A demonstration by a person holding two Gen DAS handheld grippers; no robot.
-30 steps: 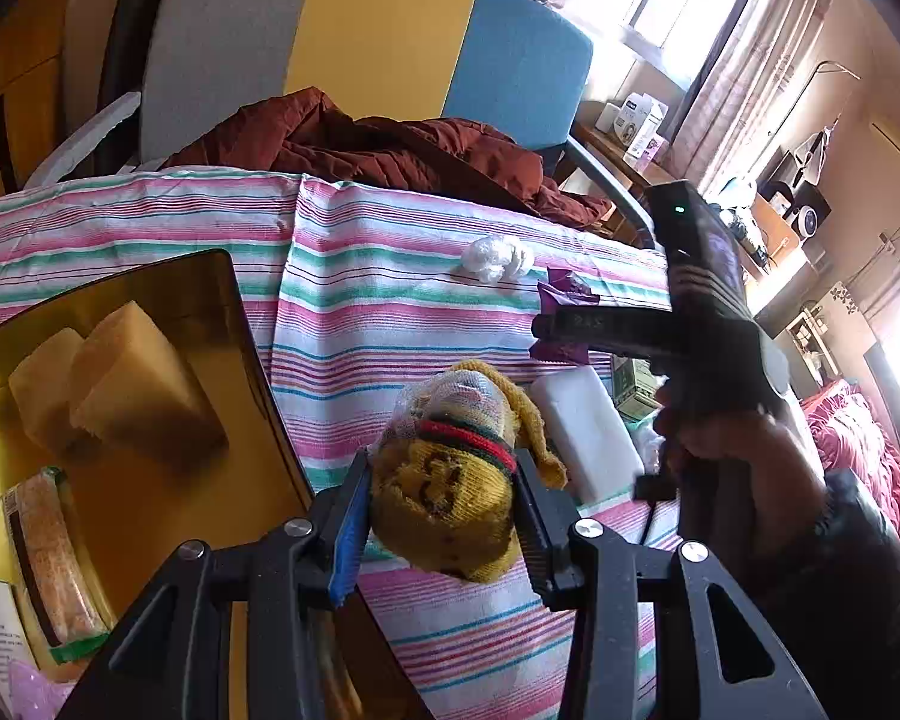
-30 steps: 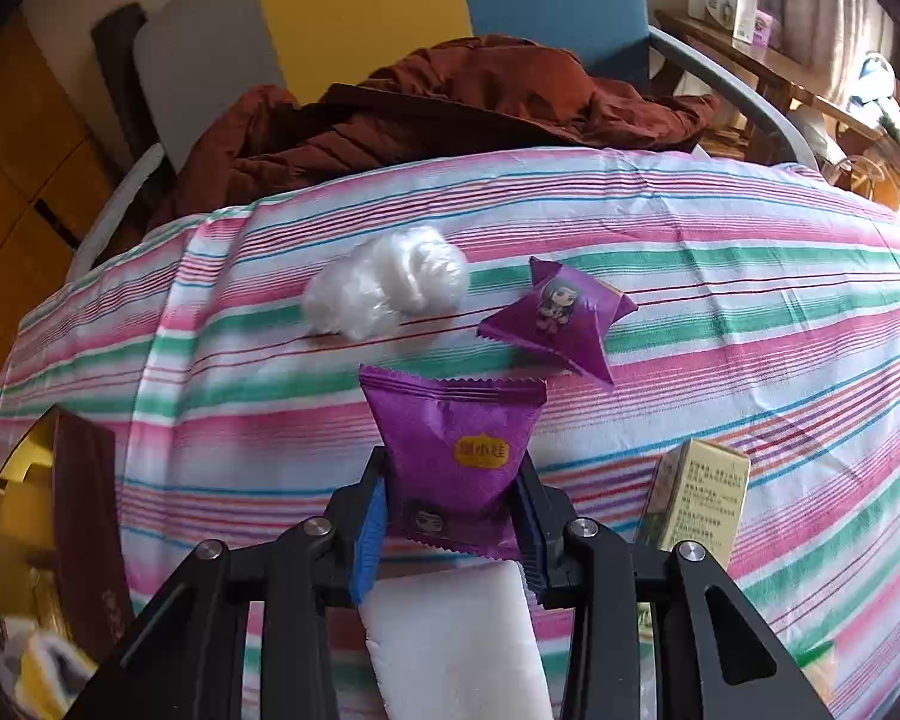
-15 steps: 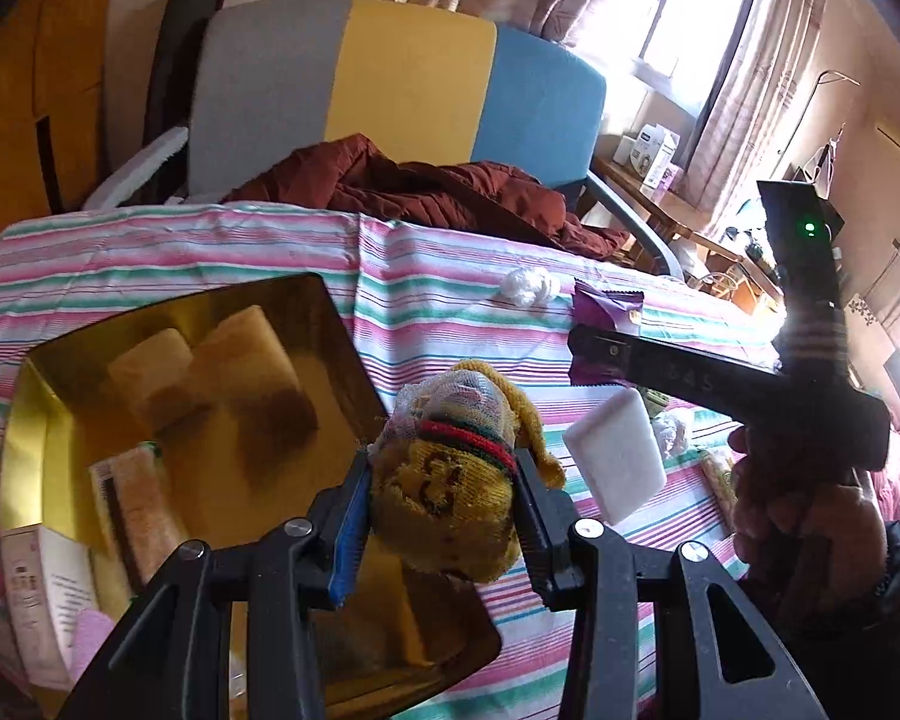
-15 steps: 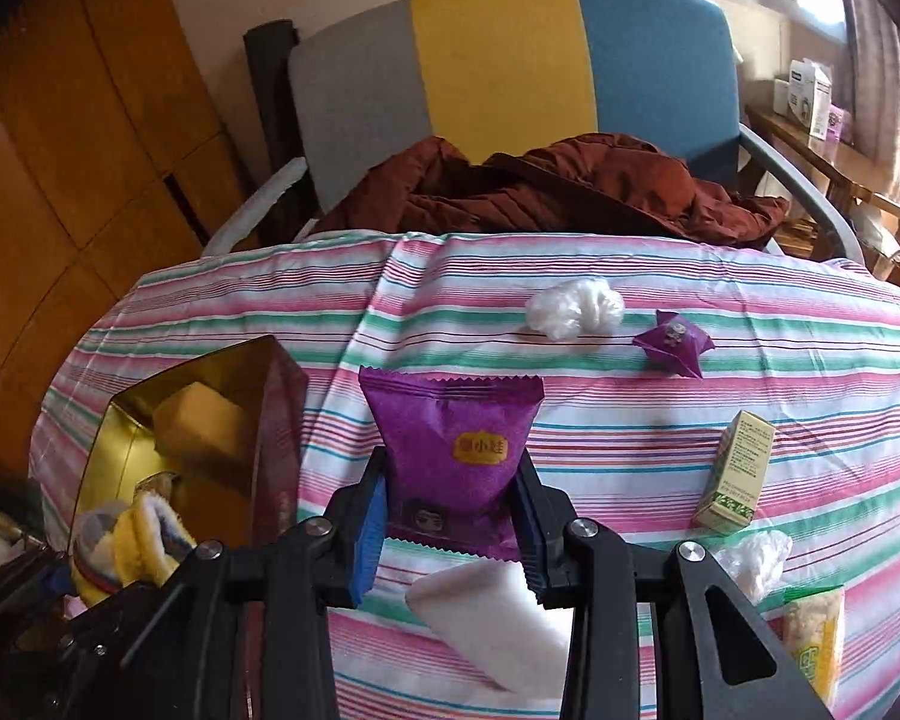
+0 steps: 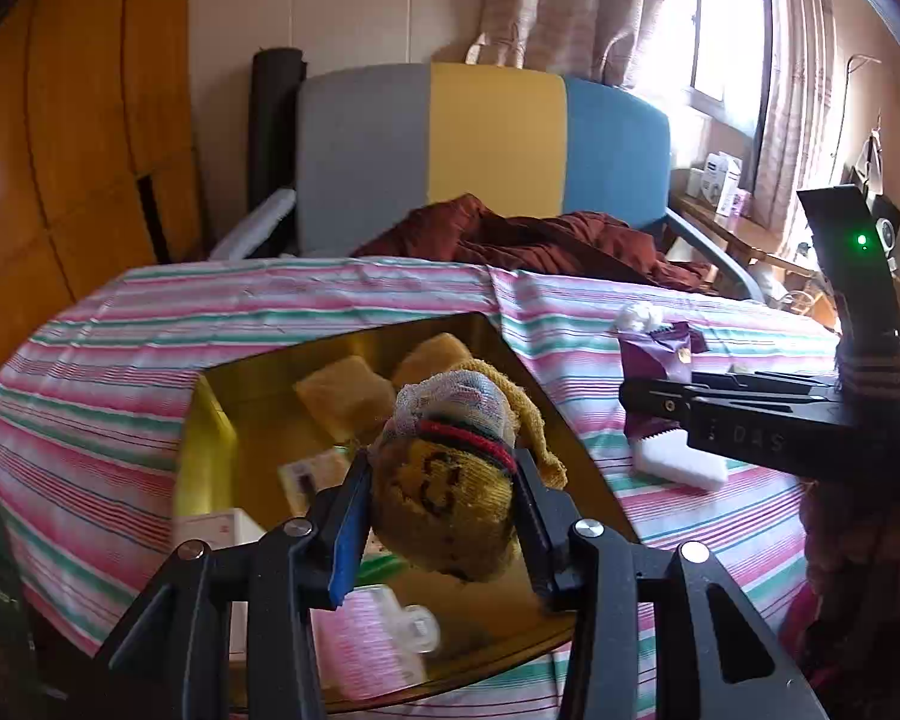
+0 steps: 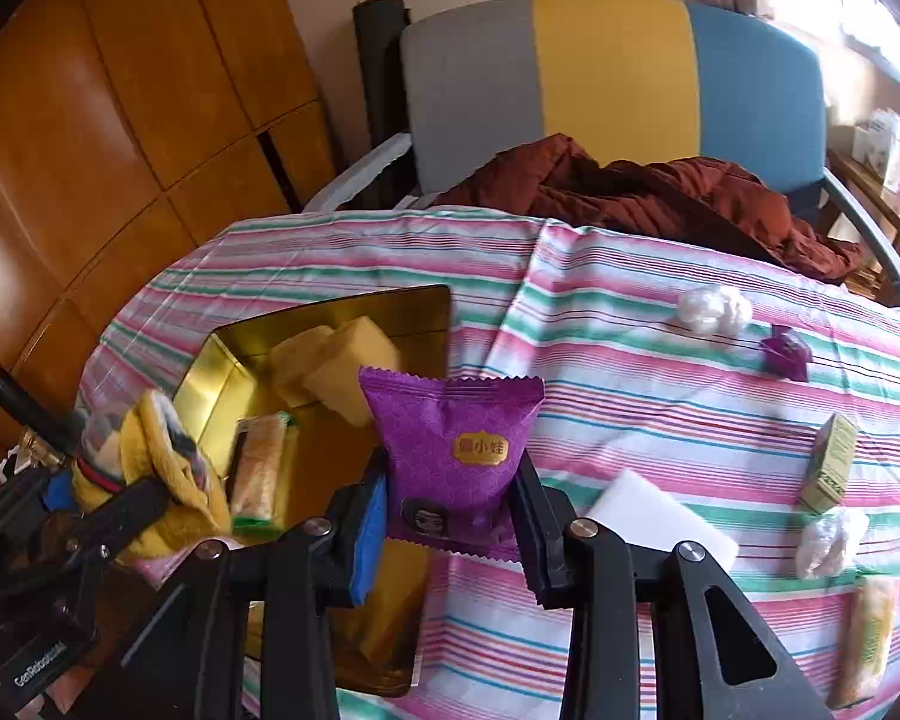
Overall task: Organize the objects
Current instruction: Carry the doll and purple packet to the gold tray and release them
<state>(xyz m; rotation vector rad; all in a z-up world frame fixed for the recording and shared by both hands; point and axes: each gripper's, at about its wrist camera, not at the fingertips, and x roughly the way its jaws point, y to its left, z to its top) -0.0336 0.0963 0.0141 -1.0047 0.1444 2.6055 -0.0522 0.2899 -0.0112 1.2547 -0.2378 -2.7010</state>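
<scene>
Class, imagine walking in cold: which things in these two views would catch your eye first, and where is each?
The yellow knitted sock, clamped in the left gripper over the gold tray. Next, the purple snack packet pinched in the right gripper by the tray's right edge. Behind the striped tablecloth stands a grey, yellow and blue chair.

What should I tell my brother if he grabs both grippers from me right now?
Left gripper: shut on the yellow sock, held above the gold tray.
Right gripper: shut on the purple snack packet, near the tray's edge.
Already in the tray: two yellow sponges and a wrapped snack bar.
Not yet done: both held things need dropping in.
On the striped cloth remain the white block, green box, small purple candy, two plastic wads and another bar.
</scene>
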